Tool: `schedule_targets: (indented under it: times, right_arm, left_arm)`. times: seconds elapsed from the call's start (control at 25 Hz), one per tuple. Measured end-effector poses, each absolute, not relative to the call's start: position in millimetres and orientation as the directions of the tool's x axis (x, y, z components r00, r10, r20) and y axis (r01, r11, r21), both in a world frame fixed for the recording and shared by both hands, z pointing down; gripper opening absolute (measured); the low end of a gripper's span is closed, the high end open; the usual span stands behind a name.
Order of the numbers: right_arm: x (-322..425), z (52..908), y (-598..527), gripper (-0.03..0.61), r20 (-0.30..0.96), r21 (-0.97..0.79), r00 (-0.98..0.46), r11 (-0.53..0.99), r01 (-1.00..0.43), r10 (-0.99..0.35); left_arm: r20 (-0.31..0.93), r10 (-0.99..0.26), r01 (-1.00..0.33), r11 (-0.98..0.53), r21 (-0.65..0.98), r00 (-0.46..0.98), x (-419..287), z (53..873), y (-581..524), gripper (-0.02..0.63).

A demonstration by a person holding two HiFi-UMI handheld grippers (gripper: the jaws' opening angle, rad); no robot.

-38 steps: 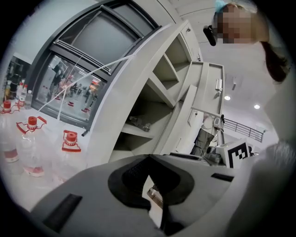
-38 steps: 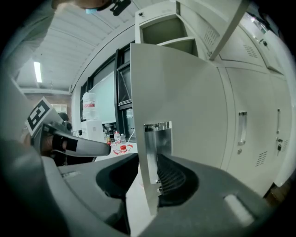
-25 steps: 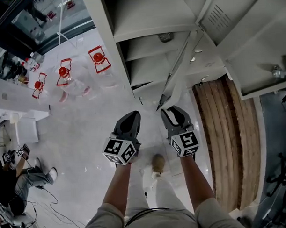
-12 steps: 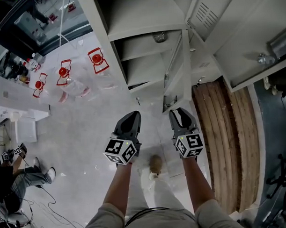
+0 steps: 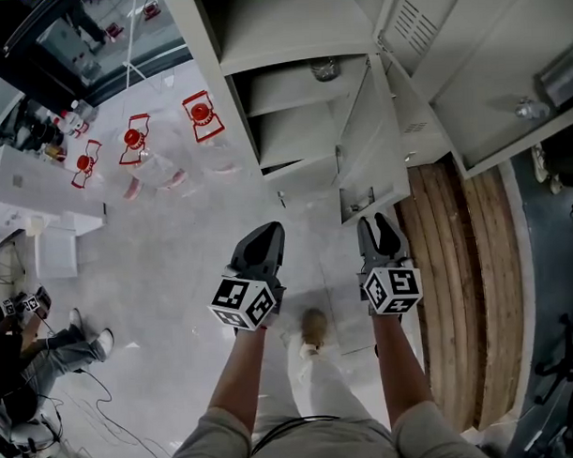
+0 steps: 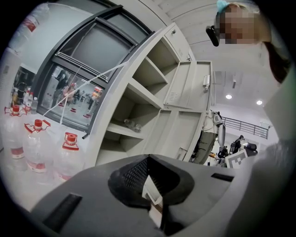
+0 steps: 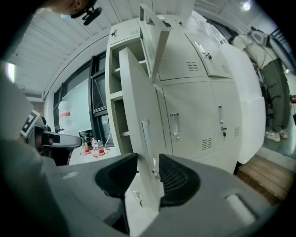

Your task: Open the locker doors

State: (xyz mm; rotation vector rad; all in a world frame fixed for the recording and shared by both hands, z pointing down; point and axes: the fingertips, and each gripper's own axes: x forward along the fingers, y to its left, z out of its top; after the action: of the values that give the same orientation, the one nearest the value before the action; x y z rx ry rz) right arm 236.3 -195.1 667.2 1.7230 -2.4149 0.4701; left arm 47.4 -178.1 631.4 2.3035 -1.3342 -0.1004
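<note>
The grey-white locker bank [image 5: 289, 26] stands ahead with several doors swung out. Its lower door [image 5: 372, 136] [image 7: 136, 102] hangs wide open, with bare shelves behind it. My right gripper [image 5: 380, 220] [image 7: 148, 159] sits at that door's bottom free edge. The thin edge stands between the jaws, which are opening, and a small gap shows at the left pad. My left gripper [image 5: 268, 231] [image 6: 149, 157] hovers over the floor left of the door. Its tips meet and it holds nothing. A small bottle [image 5: 325, 70] lies on a shelf.
Large water bottles with red caps [image 5: 133, 144] [image 6: 37, 143] stand on the floor at the left. A wooden platform [image 5: 457, 264] [image 7: 263, 171] runs under the right lockers. An upper door [image 5: 488, 85] [image 7: 155, 28] juts out overhead. A seated person's legs [image 5: 47, 354] are at far left.
The lower door has swung further open to the right, and my right gripper has moved right with its edge. The left gripper has stayed put.
</note>
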Motion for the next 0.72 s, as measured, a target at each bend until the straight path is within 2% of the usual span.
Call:
schedule_targets:
  times: [0.4, 0.72]
  right_arm:
    - [290, 668, -197, 0.144, 0.298, -0.209, -0.196, 0.136, -0.968, -0.934]
    - [305, 666, -196, 0.095, 0.328, -0.210, -0.139, 0.071, -0.975, -0.935]
  left_arm:
    - [0.172, -0.837, -0.805, -0.411, 0.427, 0.519, 50, 630, -173, -0.002]
    - [0.167, -0.842, -0.809, -0.409, 0.423, 0.513, 46, 624, -171, -0.002]
